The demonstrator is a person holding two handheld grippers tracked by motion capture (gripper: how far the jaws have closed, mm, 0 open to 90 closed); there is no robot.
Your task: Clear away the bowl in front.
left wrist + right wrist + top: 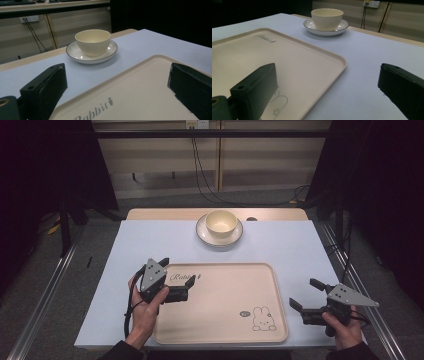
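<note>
**Both tongs open over the tray, bowl waiting at the far edge**

High view: A beige tray lies on the pale bench, filling the near middle. It bears the word "Rabbit" at its 10 o'clock corner and a small rabbit drawing toward 5 o'clock. The left tongs, held in the person's left hand, hover at the tray's 10 o'clock corner with the jaws spread wide, gripping nothing; one jaw stands over the tray's far rim, the other over its surface. The right tongs sit at the tray's 3 o'clock side, just off its rim, held in the right hand, jaws likewise apart and empty. At 12 o'clock from the tray, well apart from both tongs, a cream bowl stands upright on a white saucer near the bench's far edge.

Left gripper view: The two black jaws stand wide apart, with the tray's lettered corner between them. Beyond, toward 11 o'clock, the bowl rests centred on the dark-rimmed saucer; the bowl looks empty.

Right gripper view: The jaws gape wide, the left one over the tray beside the rabbit drawing, the right one over bare bench. The bowl and saucer lie ahead at 12 o'clock.
</note>
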